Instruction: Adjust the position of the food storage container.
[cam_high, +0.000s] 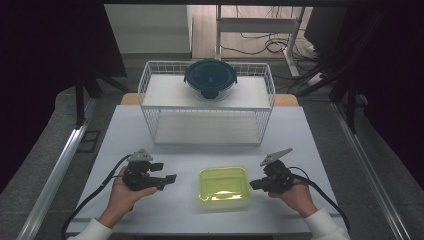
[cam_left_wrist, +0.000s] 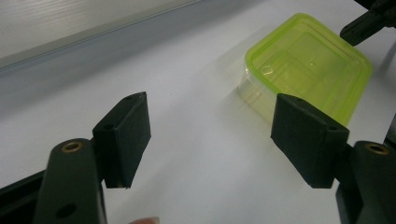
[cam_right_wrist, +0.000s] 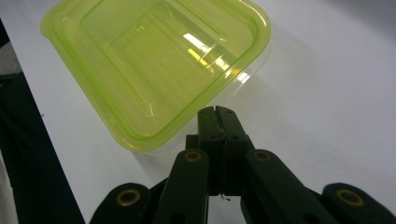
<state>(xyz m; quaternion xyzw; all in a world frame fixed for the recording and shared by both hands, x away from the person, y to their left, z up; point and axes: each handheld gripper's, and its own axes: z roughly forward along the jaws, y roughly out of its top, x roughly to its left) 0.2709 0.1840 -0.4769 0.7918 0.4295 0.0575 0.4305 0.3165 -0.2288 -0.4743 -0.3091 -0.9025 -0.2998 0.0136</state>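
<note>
Evidently little is done so far; the green lidded container (cam_high: 223, 187) is seen resting on the white counter (cam_high: 310, 150), near its front edge, between the two pairs of tongs and touched by neither. The left tongs (cam_high: 167, 181) are held released, jaws well apart, aimed at the container's left side; the right tongs (cam_high: 253, 184) are clenched on nothing (jaw faces pressed together) just beside its right edge. A wire basket (cam_high: 150, 107) is seen at the counter's far end, with a dark-lidded round bowl (cam_high: 210, 77) on its upper shelf. By judgement, gripping, lifting and placing are all left; the lid is still seated.
</note>
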